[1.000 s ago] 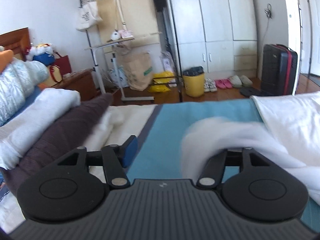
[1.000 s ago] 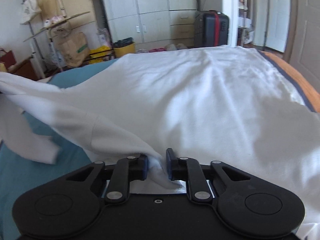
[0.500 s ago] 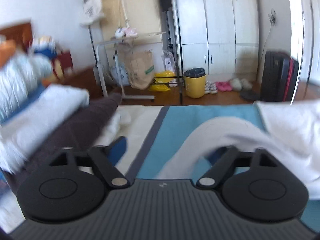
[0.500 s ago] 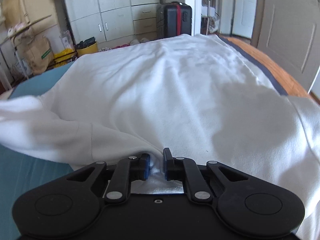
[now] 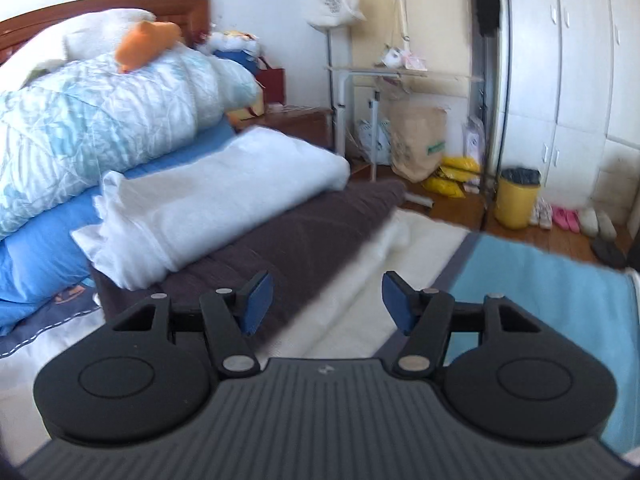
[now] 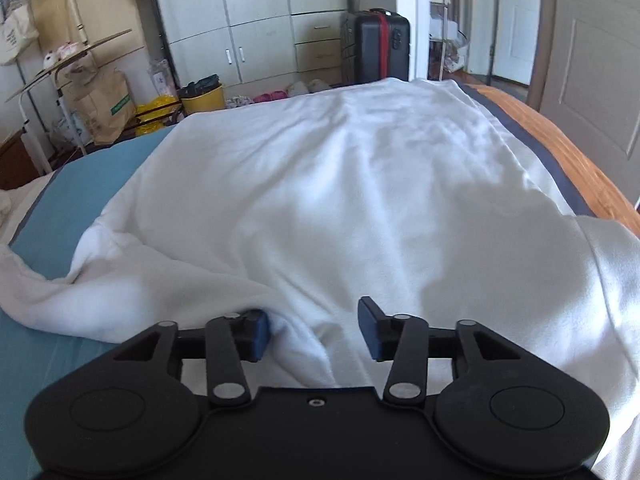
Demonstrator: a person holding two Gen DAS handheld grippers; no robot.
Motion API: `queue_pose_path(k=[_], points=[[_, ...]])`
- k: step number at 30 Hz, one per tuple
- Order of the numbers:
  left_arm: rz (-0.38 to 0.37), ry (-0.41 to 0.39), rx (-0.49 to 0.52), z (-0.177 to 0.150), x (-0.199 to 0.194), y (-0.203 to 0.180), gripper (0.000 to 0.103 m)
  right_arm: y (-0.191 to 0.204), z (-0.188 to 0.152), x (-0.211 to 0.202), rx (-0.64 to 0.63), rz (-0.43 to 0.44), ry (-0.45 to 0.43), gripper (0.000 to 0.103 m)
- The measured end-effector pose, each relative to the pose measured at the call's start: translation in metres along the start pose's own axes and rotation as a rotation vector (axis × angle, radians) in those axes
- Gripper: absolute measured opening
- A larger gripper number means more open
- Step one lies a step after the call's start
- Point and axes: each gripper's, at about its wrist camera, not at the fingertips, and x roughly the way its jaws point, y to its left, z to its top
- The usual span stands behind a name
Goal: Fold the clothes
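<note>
A large white garment (image 6: 352,184) lies spread over the bed in the right wrist view, its near left part bunched into a fold (image 6: 120,292). My right gripper (image 6: 314,332) is open, low over the near edge of the garment, with cloth lying between the jaws. My left gripper (image 5: 326,300) is open and empty, held over the bed and pointing at a pile of folded clothes: a white folded piece (image 5: 208,204) on top of a dark brown one (image 5: 304,236). The white garment is out of sight in the left wrist view.
A blue sheet (image 6: 80,184) covers the bed. A blue-white quilt (image 5: 100,108) and pillows sit by the headboard. On the floor beyond stand a yellow bin (image 5: 516,196), a paper bag (image 5: 418,144), a rack and a black suitcase (image 6: 374,46).
My right gripper has opened and let go of the white garment, which now lies flat. My left gripper has swung left, away from the garment, toward the folded pile.
</note>
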Motion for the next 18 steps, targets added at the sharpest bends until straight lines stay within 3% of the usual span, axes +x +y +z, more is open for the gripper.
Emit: queue_pose_path(k=[4, 7, 11, 13, 16, 18], points=[[-0.134, 0.198, -0.015, 0.001, 0.031, 0.014, 0.062, -0.008, 0.003, -0.011, 0.073, 0.092, 0.028, 0.054], [-0.228, 0.347, -0.098, -0.008, 0.050, 0.025, 0.062, 0.012, 0.006, -0.031, -0.071, 0.142, 0.030, 0.054], [-0.256, 0.400, -0.178, -0.014, 0.060, 0.035, 0.063, 0.037, 0.005, -0.055, -0.287, 0.173, 0.000, 0.055], [-0.241, 0.425, -0.114, -0.018, 0.070, 0.030, 0.066, 0.047, 0.003, -0.063, -0.359, 0.186, -0.050, 0.055], [-0.188, 0.496, 0.125, -0.039, 0.074, 0.001, 0.071, 0.071, -0.010, -0.067, -0.501, 0.255, -0.091, 0.055], [-0.127, 0.500, 0.248, -0.051, 0.077, -0.017, 0.071, 0.088, -0.023, -0.061, -0.603, 0.303, -0.101, 0.055]])
